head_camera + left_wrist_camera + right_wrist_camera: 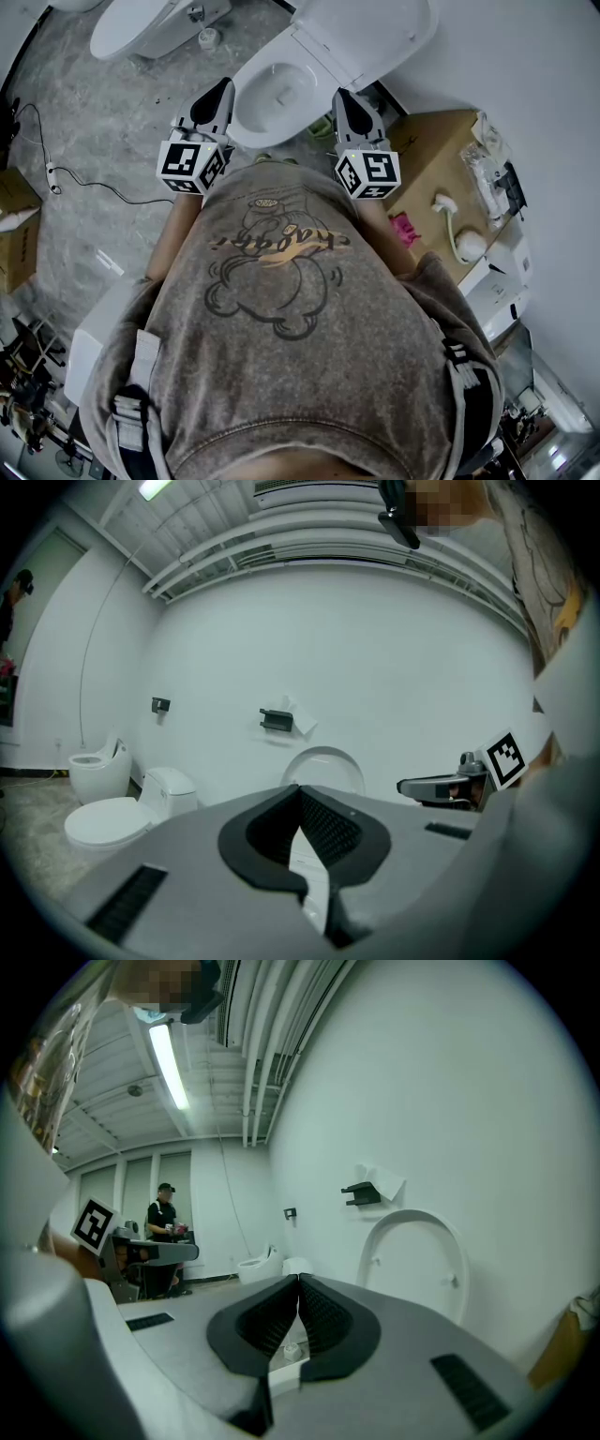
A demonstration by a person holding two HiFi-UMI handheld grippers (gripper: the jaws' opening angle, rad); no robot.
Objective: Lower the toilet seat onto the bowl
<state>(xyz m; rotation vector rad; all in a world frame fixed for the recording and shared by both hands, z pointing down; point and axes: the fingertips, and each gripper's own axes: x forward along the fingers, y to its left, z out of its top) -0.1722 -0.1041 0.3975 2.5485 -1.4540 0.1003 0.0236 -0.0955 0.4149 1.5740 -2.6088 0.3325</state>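
The white toilet bowl (277, 94) stands just ahead of me, with its seat and lid (366, 37) raised against the wall. The raised seat shows as a white arch in the left gripper view (323, 766) and the right gripper view (417, 1260). My left gripper (214, 103) (300, 789) hovers at the bowl's left side and is shut with nothing in it. At the bowl's right side my right gripper (352, 108) (299, 1279) is also shut and empty. Neither one touches the seat.
A cardboard box (441, 178) with a toilet brush (459, 234) beside it sits right of the toilet. A second toilet (141, 28) stands to the left. A cable (75, 178) lies on the floor. A paper holder (277, 721) hangs on the wall. A person (164, 1232) stands far off.
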